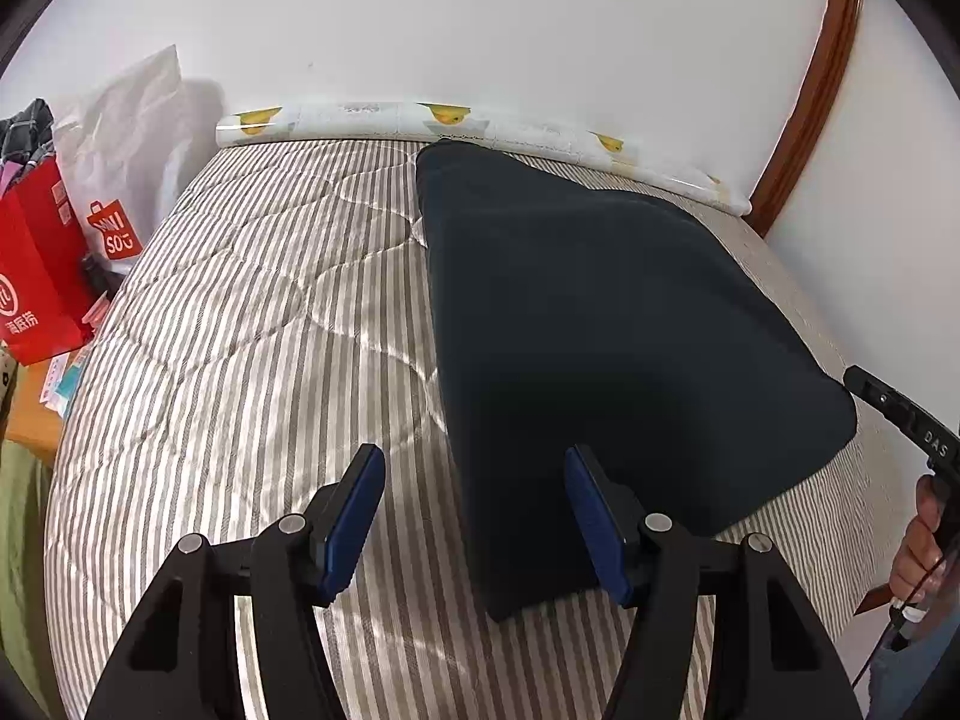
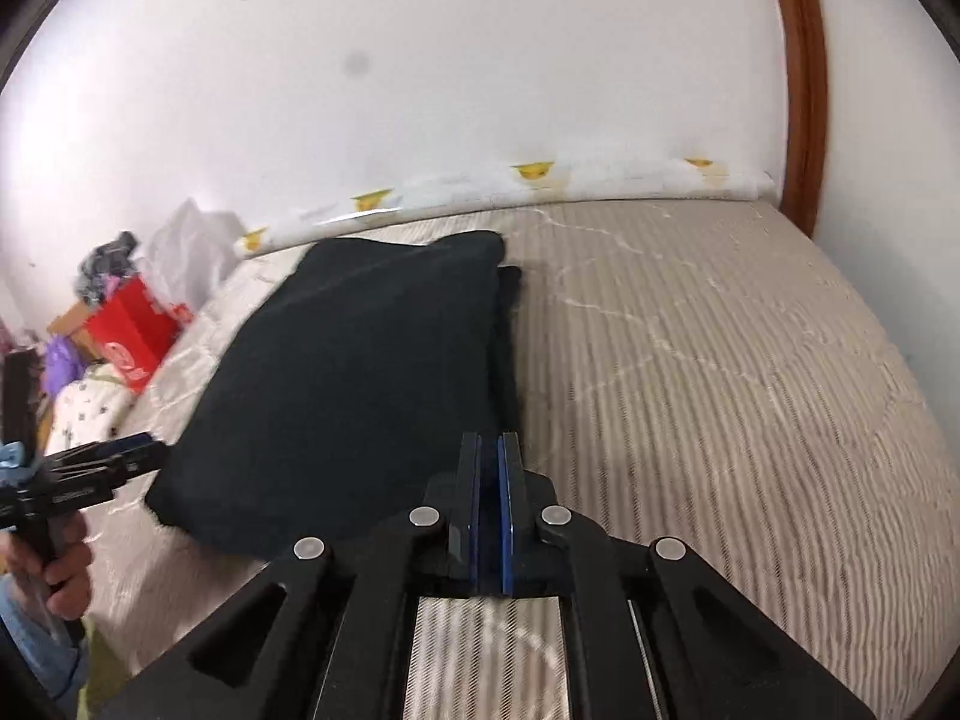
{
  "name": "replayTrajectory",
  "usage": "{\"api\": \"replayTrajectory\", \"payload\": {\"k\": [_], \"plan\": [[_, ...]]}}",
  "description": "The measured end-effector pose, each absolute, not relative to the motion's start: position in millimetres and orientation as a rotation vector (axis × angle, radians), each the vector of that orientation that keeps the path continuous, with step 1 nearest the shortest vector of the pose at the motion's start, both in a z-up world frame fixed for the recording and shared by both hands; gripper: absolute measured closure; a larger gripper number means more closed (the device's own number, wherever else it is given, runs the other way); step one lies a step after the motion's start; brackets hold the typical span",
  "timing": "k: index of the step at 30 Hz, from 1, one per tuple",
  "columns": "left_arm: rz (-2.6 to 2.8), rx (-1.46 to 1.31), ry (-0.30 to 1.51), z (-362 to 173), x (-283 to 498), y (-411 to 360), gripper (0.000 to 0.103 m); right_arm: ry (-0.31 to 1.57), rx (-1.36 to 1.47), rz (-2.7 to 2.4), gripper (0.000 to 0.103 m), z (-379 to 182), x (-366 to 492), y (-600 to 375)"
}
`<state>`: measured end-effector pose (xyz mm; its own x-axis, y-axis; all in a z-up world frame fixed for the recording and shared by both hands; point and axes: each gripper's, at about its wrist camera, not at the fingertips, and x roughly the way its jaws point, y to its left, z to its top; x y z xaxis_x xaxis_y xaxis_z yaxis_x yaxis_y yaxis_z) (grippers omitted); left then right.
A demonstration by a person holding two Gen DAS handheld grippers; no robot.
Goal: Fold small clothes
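A dark folded garment (image 1: 600,312) lies flat on the striped quilt (image 1: 252,312). My left gripper (image 1: 477,480) is open; its right finger (image 1: 591,510) hangs over the garment's near left corner, the left one over bare quilt, and no pad presses on cloth. In the right wrist view the garment (image 2: 360,372) sits left of centre. My right gripper (image 2: 489,450) is shut, its tips against the garment's right edge; no cloth shows between the pads. The right gripper (image 1: 864,387) also appears beside the garment's right corner. The left gripper (image 2: 150,450) shows at the garment's left corner.
A white roll with yellow prints (image 1: 480,120) lines the wall behind the bed. Red bags (image 1: 42,282) and a white shopping bag (image 1: 120,138) stand off the bed's left side. A wooden door frame (image 2: 798,78) rises at the right. A hand (image 1: 921,546) holds the right gripper.
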<state>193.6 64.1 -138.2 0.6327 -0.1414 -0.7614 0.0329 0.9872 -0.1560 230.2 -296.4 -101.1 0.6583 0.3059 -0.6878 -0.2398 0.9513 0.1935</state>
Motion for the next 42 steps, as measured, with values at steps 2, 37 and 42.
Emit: {"api": "replayTrajectory", "payload": {"k": [2,37,42], "plan": [[-0.099,-0.13,0.879,-138,188,63,0.043,0.803,0.063,0.299,0.097,-105,225,-293],[-0.067,-0.027,0.643,-17,-5,11,0.007,0.74,0.052,0.108,0.004,-17,52,-289],[-0.063,-0.036,0.619,-10,-18,8,0.007,0.735,0.055,0.07,0.004,-6,38,-297]]}}
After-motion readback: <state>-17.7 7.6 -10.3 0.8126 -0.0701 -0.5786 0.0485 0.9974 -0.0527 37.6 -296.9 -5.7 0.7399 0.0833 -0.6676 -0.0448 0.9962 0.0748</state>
